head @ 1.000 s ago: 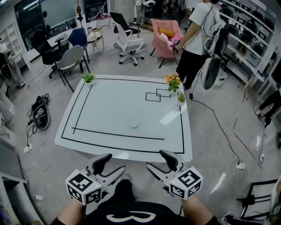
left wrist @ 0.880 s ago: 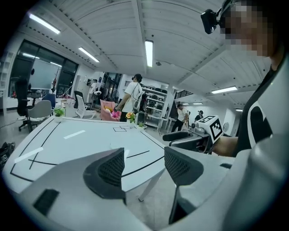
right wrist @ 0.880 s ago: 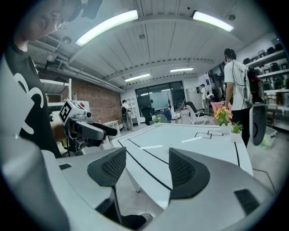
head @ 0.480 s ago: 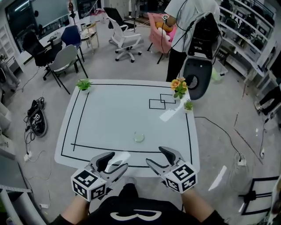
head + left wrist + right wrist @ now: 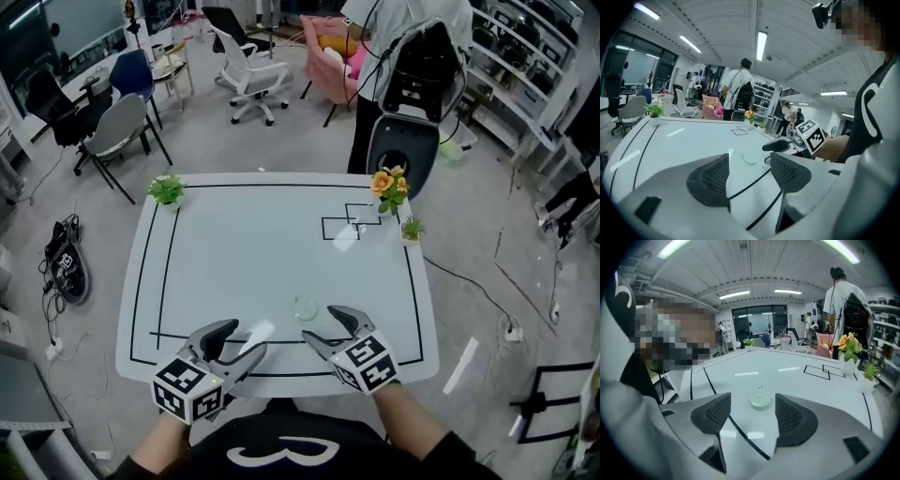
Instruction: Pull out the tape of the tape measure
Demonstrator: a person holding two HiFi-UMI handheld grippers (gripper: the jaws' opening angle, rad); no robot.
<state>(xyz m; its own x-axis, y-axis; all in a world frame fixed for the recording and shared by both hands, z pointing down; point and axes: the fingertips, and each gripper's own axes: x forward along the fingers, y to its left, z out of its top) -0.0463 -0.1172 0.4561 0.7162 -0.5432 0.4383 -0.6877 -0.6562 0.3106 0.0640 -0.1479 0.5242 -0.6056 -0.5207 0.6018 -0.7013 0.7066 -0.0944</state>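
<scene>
Both of your tongs had come forward over the near edge of the surface (image 5: 246, 246), spread wide and empty, the left tongs (image 5: 233, 341) trailing and the right tongs (image 5: 324, 326) just short of the small round tape measure (image 5: 306, 307), its tape not yet pulled.

The tape measure (image 5: 307, 308) lies on my desk (image 5: 234, 244) near the front edge, just ahead of my right gripper (image 5: 324, 324), with my left gripper (image 5: 242, 337) further left. A plant (image 5: 167, 190) stands at the far-left corner, flowers (image 5: 390, 186) at the far-right.
</scene>
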